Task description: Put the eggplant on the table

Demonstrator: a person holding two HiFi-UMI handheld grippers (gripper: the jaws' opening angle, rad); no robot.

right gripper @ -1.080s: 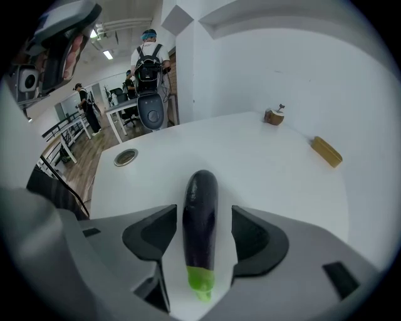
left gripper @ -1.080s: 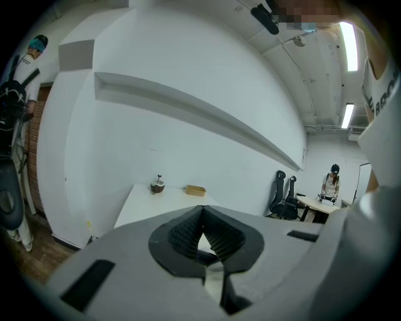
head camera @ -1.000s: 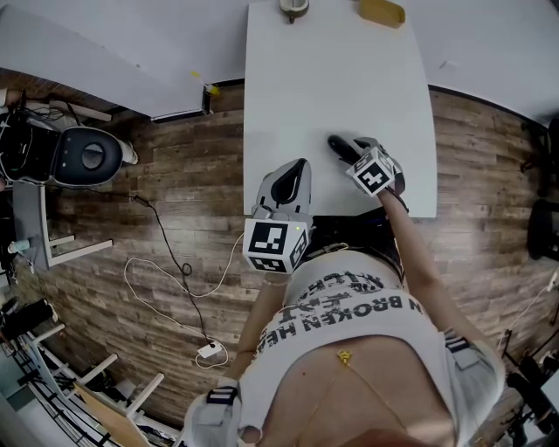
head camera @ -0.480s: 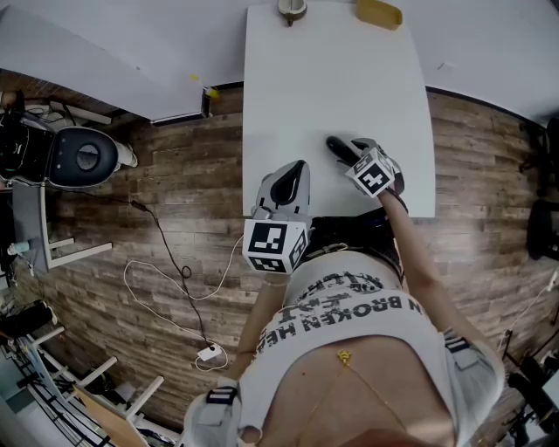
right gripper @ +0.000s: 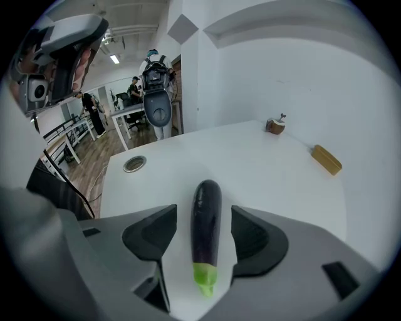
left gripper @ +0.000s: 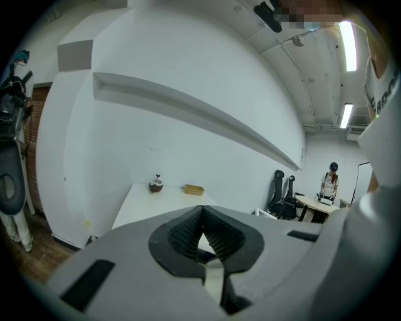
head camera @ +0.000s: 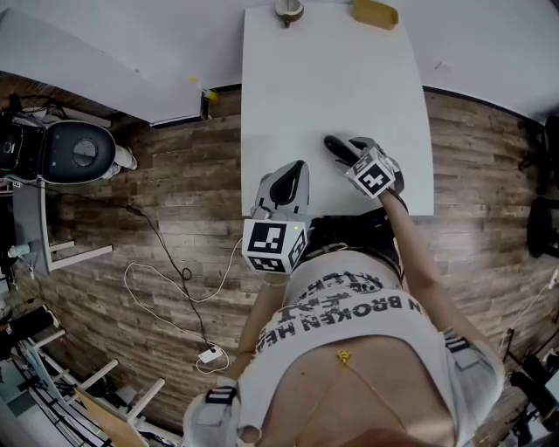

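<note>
A dark purple eggplant (right gripper: 206, 226) with a green stem end lies flat on the white table (head camera: 332, 79), near its front edge. It also shows in the head view as the eggplant (head camera: 335, 146). My right gripper (right gripper: 203, 231) is open, one jaw on each side of the eggplant, with a gap on both sides. Seen from the head, the right gripper (head camera: 349, 155) rests low over the table. My left gripper (head camera: 298, 170) hovers at the table's front edge, left of the eggplant. The left gripper (left gripper: 202, 233) is shut and holds nothing.
At the table's far end stand a small round brown object (head camera: 289, 9) and a tan block (head camera: 376, 12). A round metal grommet (right gripper: 134, 163) is set in the tabletop. A cable with a white plug (head camera: 210, 352) lies on the wooden floor on the left.
Only the head view has drifted slightly. The grippers and the eggplant stay where they were.
</note>
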